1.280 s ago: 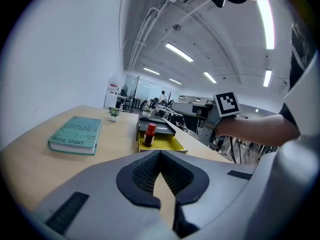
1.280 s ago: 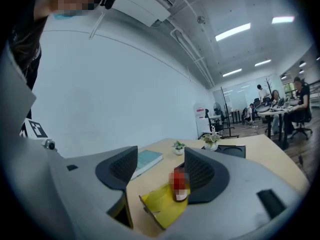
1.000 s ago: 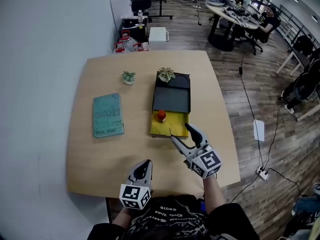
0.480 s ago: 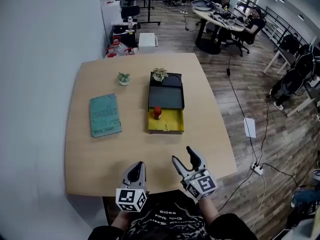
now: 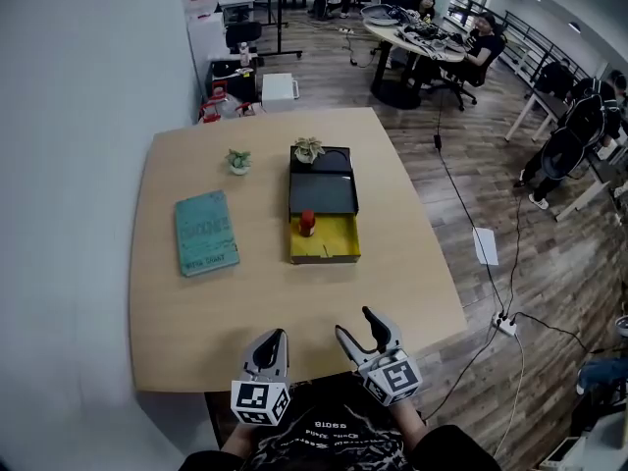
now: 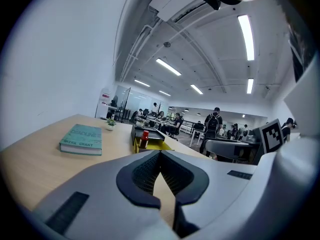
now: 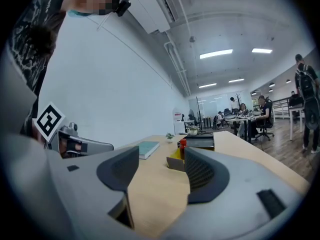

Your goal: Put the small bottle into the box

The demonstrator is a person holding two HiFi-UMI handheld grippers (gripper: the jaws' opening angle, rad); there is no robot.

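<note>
Withdrawn since a second ago, the right gripper [image 5: 358, 327] has been brought from the yellow tray's front edge to the near edge of the table [image 5: 177, 341], and it is now held just beside the left gripper [image 5: 272, 339]. The right gripper's jaws are spread apart with nothing between them. The left gripper's jaws are pressed together, also on nothing.

The small bottle [image 5: 307, 223] is seen well ahead of both grippers, roughly between their lines of sight. It stands upright in the box [image 5: 324, 194], in the back left corner of the open yellow tray [image 5: 334, 241], close against the black lid.

The task is judged to be done already, since the bottle rests inside the box.

The bottle is judged to be light and rigid, with a smooth body that could slip, and narrow enough to topple if nudged. It would best be held across the body just below the red cap, with a gentle squeeze.

Nothing else is seen in the yellow tray. The rest of the box is covered by the black lid, so its contents are hidden. A small plant [image 5: 309, 149] is at the box's far end; whether on it or behind it cannot be told. A teal book [image 5: 206, 232] lies ahead and to the left of the left gripper.
</note>
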